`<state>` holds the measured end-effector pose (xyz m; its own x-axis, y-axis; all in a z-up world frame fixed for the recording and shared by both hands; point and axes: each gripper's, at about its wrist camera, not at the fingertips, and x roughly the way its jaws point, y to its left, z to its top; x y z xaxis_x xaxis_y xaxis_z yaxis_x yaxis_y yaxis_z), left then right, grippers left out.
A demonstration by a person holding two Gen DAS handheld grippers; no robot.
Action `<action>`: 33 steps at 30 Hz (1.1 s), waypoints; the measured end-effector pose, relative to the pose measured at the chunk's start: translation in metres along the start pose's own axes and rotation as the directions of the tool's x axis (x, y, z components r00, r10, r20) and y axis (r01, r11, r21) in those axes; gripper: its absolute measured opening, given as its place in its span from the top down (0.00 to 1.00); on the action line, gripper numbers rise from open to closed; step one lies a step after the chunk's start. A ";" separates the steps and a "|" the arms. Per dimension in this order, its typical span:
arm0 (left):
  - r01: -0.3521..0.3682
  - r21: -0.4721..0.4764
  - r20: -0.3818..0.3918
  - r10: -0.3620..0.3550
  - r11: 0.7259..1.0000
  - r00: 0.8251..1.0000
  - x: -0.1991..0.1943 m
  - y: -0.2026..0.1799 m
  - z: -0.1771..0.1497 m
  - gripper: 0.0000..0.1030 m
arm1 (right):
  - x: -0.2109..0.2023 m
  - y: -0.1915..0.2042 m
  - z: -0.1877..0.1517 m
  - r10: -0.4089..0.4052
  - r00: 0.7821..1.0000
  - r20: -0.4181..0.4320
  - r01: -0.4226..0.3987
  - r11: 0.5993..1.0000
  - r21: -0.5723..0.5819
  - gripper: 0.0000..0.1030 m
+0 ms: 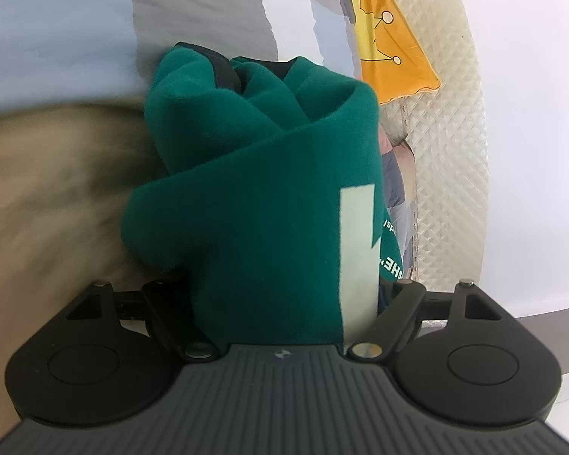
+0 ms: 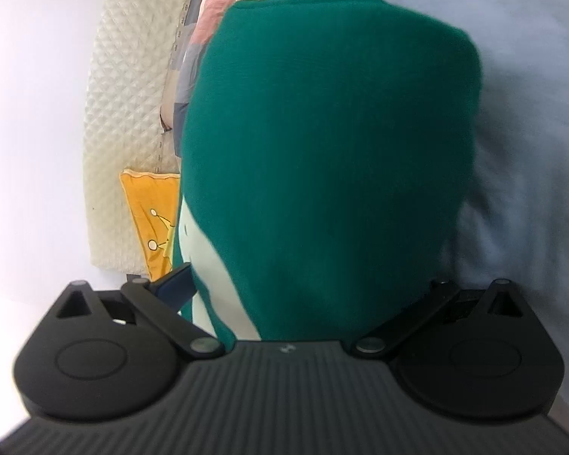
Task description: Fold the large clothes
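Note:
A dark green garment (image 1: 254, 189) with a pale print fills the middle of the left wrist view, bunched in folds and draped over my left gripper (image 1: 280, 303), whose fingers are hidden by the cloth. The same green garment (image 2: 322, 151) covers my right gripper (image 2: 307, 311) in the right wrist view, hanging as a smooth rounded mass. Only a dark blue fingertip (image 2: 176, 284) shows at its left edge. Both grippers hold the cloth lifted off the surface.
A light blue sheet (image 1: 49, 30) lies behind on the left, also in the right wrist view (image 2: 523, 113). A cream quilted cover (image 1: 447, 151), an orange pillow (image 1: 390, 38) and patterned bedding (image 2: 208, 19) are beside a white wall. A tan surface (image 1: 49, 189) is blurred.

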<state>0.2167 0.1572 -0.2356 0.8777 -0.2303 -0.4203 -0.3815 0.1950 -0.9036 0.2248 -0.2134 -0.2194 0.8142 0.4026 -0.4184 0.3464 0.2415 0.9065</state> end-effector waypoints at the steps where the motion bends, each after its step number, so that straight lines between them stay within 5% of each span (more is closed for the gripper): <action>1: -0.002 -0.002 -0.002 0.002 1.000 1.000 0.002 -0.001 0.000 0.20 | 0.003 0.001 0.001 0.001 1.000 0.000 -0.001 1.000 -0.004 0.00; 8: 0.017 -0.030 -0.029 -0.018 0.999 0.999 0.004 0.009 0.017 0.13 | 0.014 -0.002 0.001 0.018 1.000 0.003 -0.018 1.000 -0.019 0.01; 11: 0.014 -0.031 -0.024 -0.015 0.999 1.000 0.005 0.007 0.016 0.13 | 0.017 -0.004 0.003 0.035 0.999 0.005 -0.035 0.999 -0.031 0.09; 20: 0.045 0.106 0.020 -0.047 0.993 0.999 -0.007 -0.010 0.012 0.45 | 0.003 0.002 0.005 0.157 0.988 0.012 -0.156 0.985 -0.075 0.36; 25: 0.061 0.169 0.036 -0.068 0.984 0.997 -0.011 -0.020 0.006 0.51 | -0.008 0.017 0.007 0.201 0.980 -0.001 -0.199 0.966 -0.163 0.47; 33: 0.131 0.211 0.004 -0.135 0.969 0.991 -0.043 -0.033 0.013 0.51 | -0.043 0.035 0.004 0.243 0.969 -0.052 -0.248 0.946 -0.211 0.51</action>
<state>0.1949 0.1727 -0.1867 0.9222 -0.2509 -0.2943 -0.1933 0.3602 -0.9126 0.2032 -0.2257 -0.1694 0.8483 0.4948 -0.1884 0.0273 0.3144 0.9489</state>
